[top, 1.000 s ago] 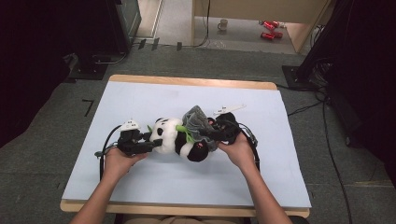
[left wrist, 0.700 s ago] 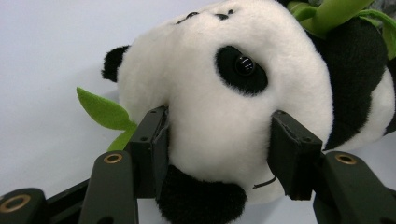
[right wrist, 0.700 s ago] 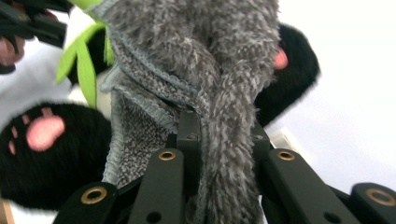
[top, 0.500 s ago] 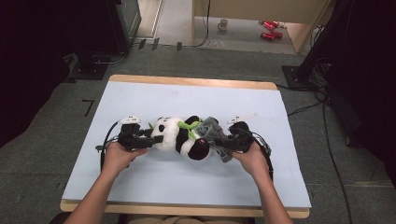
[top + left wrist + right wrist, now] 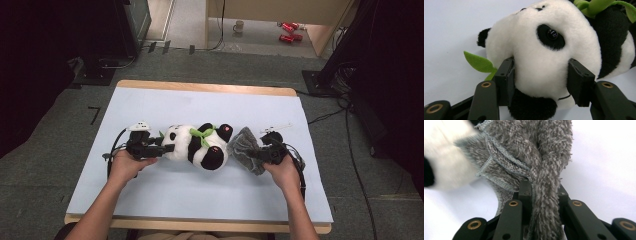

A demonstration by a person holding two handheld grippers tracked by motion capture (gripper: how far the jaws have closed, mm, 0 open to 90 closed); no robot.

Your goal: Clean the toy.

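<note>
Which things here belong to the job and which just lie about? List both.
In the job:
- black-and-white plush panda, head clamped by left gripper
- fuzzy grey cloth, pinched by right gripper
- pale blue table mat

Lying about:
- red cans on the floor
- mug on the floor

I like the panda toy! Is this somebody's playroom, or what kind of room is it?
Probably a lab or workshop, not a playroom. The panda lies on a plain work table, cables trail across a grey carpet floor, and dark equipment stands sit around it.
</note>
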